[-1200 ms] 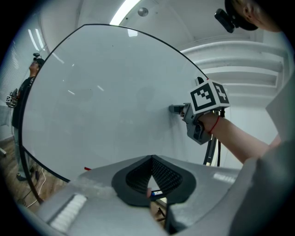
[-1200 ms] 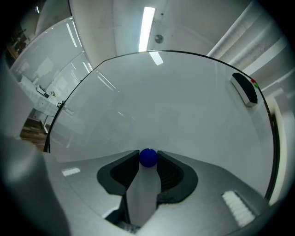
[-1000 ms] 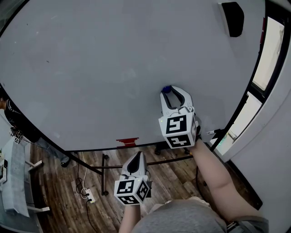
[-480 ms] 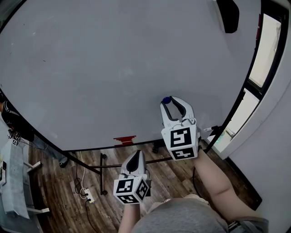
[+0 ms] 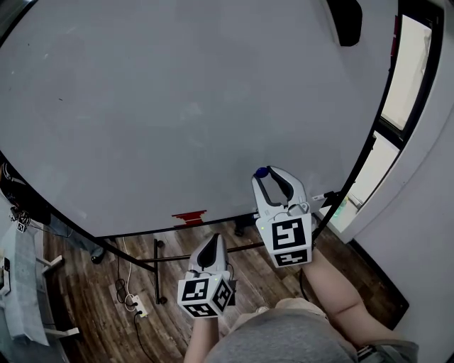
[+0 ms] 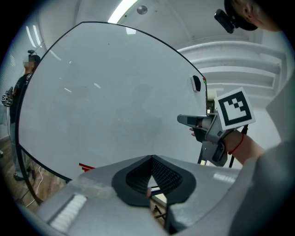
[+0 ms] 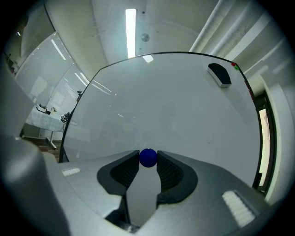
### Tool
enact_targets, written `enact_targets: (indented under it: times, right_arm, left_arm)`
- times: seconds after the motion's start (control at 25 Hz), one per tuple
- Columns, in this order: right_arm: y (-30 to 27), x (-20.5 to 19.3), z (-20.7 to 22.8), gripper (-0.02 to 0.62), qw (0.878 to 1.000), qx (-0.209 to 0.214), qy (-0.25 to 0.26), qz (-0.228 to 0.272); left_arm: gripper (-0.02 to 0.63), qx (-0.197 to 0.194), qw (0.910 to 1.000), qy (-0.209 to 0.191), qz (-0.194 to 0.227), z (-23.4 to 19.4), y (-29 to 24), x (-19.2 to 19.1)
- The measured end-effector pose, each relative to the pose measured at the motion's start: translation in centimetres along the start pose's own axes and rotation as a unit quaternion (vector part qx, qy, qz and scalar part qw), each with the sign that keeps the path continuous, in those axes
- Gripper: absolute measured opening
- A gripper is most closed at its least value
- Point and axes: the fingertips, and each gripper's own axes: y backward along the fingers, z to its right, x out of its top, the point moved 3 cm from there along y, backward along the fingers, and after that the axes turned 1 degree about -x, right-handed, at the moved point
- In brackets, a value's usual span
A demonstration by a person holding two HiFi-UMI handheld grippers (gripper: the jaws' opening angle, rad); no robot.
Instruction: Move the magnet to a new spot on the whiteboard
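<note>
On the whiteboard point(image 5: 177, 92), step in hand: you look to be mid-carry, with the magnet point(image 7: 148, 157) gripped and no new spot settled yet. I judge the task roughly half done.
Next move: choose bare board clear of the edges and press the magnet flat against it. Then spread the jaws and draw straight back, so you don't drag it along.
Left gripper point(image 5: 214, 242): its jaws are closed together on nothing. You hold it low in front of you, beneath the board's bottom edge and over the wooden floor point(image 5: 106, 298). It takes no part in this step.
Red mark point(image 5: 189, 216): a short smear at the board's lower edge, left of the magnet and well apart from it.
Magnet: a small blue ball, low on the board and toward its right side. I cannot tell whether it touches the board or sits just off it.
Right gripper point(image 5: 269, 174): it points at the board, and its jaws stand fairly wide yet clamped. The two tips press on either side of the magnet.
Eraser point(image 5: 344, 21): black, near the board's top right corner, well apart from your work.
Risk: only the very tips hold the round magnet, so in my judgement it could squirt out if you twist or push at a slant.
</note>
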Motion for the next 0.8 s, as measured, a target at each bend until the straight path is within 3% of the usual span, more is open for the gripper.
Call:
enact_targets:
  times: [0.4,0.8]
  right_arm:
    - [1.9,0.0,2.5,0.123,1.0,-0.019,-0.013,0.005]
    - [3.5,-0.9,9.2,0.123,0.999,-0.049,-0.015,0.005]
  left_arm:
    - [0.003,-0.015,0.9998,-0.005,-0.012,1.4,-0.9,0.0]
    - [0.003,-0.037,0.9991,-0.013,-0.014,5.9,-4.6,0.0]
